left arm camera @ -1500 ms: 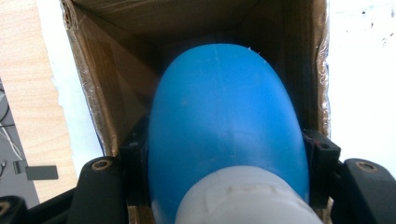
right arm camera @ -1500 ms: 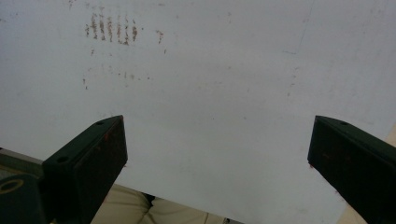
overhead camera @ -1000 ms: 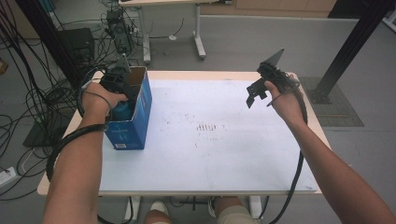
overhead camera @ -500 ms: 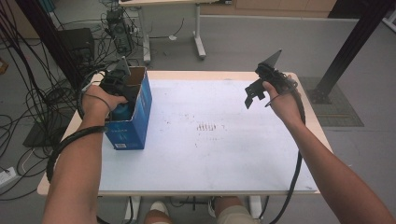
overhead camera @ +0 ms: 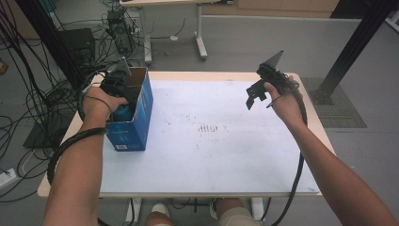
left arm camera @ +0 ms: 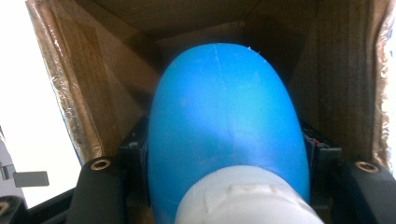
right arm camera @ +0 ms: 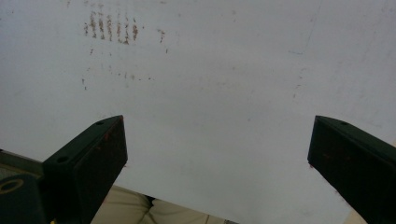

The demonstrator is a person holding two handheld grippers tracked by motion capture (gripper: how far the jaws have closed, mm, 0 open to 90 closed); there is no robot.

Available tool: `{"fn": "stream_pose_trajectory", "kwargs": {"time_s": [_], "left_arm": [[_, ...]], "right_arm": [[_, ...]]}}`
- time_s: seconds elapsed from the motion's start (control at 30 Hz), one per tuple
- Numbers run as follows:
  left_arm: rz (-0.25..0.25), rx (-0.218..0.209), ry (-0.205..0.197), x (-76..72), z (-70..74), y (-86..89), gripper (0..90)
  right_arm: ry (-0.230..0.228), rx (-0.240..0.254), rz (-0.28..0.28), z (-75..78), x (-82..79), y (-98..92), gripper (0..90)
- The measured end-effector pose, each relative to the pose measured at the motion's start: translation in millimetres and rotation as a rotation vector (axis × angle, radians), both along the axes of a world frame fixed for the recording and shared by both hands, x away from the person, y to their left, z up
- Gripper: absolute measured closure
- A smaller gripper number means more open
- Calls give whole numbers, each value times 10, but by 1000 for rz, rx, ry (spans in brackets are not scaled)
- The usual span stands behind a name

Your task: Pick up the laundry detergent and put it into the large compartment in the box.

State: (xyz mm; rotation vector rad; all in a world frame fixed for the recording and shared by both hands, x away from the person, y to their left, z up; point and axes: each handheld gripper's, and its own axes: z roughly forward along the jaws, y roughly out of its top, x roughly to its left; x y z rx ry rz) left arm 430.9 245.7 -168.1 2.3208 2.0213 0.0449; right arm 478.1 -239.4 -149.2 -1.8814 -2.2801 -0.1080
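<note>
Left gripper (overhead camera: 123, 90) sits down inside the open top of the blue cardboard box (overhead camera: 141, 117), which stands upright at the table's (overhead camera: 226, 165) left edge. From the left gripper view, the jaws are clamped on the sides of a blue bottle (left arm camera: 224, 135) with a white cap (left arm camera: 243, 200); the cap end points back at the camera and the rounded body points deeper into the box. That orientation suits sliding the bottle along the box's length, bottom first. The brown inner walls (left arm camera: 93, 93) sit close on both sides, so the narrow grip across the bottle's flanks probably keeps the jaws clear of the cardboard.

Right gripper (overhead camera: 258, 92) hangs above the table's far right area, well apart from the box. Its 2 jaws stand wide apart with nothing between them; beneath is bare white tabletop with a patch of small brown marks (right arm camera: 111, 25). Likely parked there so it does not crowd the left hand's work.

Whether the bottle touches the box floor: cannot tell.
</note>
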Motion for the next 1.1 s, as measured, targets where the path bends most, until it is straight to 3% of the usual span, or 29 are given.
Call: {"fn": "stream_pose_trajectory", "kwargs": {"time_s": [1.1], "left_arm": [[9, -2, -10, -8, -10, 8, 366]], "right_arm": [[1, 6, -2, -26, -10, -16, 45]]}}
